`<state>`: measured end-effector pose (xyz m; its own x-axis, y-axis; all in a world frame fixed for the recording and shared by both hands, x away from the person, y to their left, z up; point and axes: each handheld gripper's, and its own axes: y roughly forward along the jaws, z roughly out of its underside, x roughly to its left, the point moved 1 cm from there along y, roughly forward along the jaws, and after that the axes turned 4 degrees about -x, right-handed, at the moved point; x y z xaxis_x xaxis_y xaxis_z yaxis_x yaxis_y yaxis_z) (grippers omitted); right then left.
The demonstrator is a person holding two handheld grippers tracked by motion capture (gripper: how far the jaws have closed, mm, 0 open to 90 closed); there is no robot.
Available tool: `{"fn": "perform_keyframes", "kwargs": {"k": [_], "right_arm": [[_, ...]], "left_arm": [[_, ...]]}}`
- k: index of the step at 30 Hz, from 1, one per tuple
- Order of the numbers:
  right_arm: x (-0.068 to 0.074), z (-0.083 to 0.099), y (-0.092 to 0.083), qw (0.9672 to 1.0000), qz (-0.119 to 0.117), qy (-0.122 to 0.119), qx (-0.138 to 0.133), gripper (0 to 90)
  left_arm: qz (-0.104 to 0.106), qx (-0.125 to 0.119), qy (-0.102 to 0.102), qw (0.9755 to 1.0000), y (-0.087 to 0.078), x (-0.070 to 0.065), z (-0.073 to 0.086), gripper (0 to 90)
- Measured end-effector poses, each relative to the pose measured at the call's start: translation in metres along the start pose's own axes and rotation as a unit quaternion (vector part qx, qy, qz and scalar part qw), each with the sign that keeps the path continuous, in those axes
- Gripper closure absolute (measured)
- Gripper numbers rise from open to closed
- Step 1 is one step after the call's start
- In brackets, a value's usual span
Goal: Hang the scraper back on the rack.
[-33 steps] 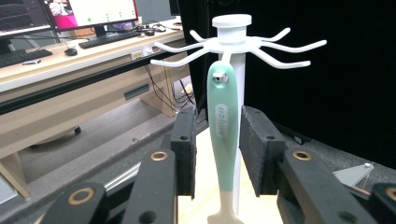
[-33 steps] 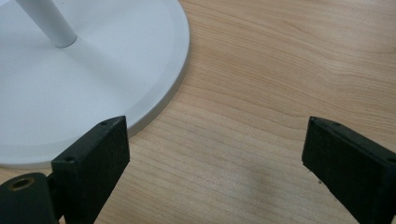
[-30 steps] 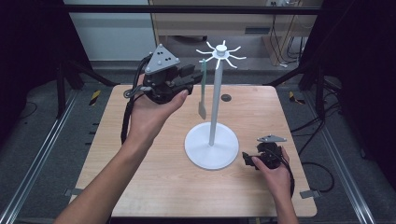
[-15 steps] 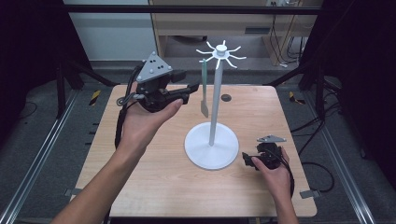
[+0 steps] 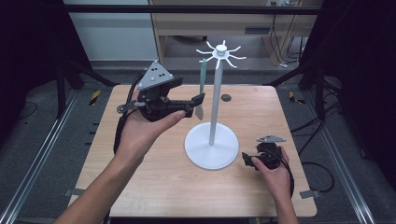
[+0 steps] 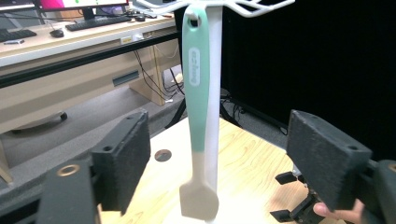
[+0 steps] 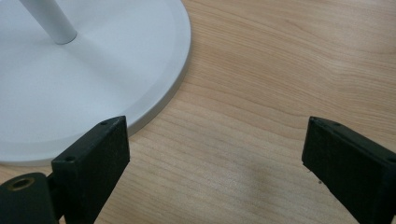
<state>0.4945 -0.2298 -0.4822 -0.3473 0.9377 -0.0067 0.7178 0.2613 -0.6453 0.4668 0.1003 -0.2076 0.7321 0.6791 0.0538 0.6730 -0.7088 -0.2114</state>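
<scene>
Hanging from the white rack [image 5: 215,107] mid-table, the teal spatula [image 6: 198,98] sits between left gripper [image 5: 198,103] jaws, just opened, not touching. Label unreadable. Right gripper [image 5: 250,159] spread, near table's right edge.

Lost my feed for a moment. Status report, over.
Left gripper jaws just opened, clear of the spatula, which hangs from the white stand. Right gripper open, low beside the base. Nothing blocking.

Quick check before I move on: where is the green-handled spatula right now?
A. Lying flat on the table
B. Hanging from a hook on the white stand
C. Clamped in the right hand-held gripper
B: the spatula hangs by its handle hole from the white stand, between the open jaws of the left hand-held gripper.
</scene>
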Motion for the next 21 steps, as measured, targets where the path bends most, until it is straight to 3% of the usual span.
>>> {"fn": "perform_keyframes", "kwargs": {"k": [8,15,21], "right_arm": [[0.004,-0.001,-0.001,1.0000,0.001,-0.001,0.000,8.0],[0.002,-0.001,-0.002,1.0000,0.001,0.000,0.000,8.1],[0.003,-0.001,-0.002,1.0000,0.000,0.001,-0.001,8.1]], "left_arm": [[-0.009,0.005,-0.004,0.9999,-0.010,-0.001,0.014,13.0],[-0.035,-0.008,-0.003,0.9994,-0.023,0.001,0.024,12.0],[-0.029,0.003,-0.004,0.9996,-0.032,0.001,0.041,11.1]]}}
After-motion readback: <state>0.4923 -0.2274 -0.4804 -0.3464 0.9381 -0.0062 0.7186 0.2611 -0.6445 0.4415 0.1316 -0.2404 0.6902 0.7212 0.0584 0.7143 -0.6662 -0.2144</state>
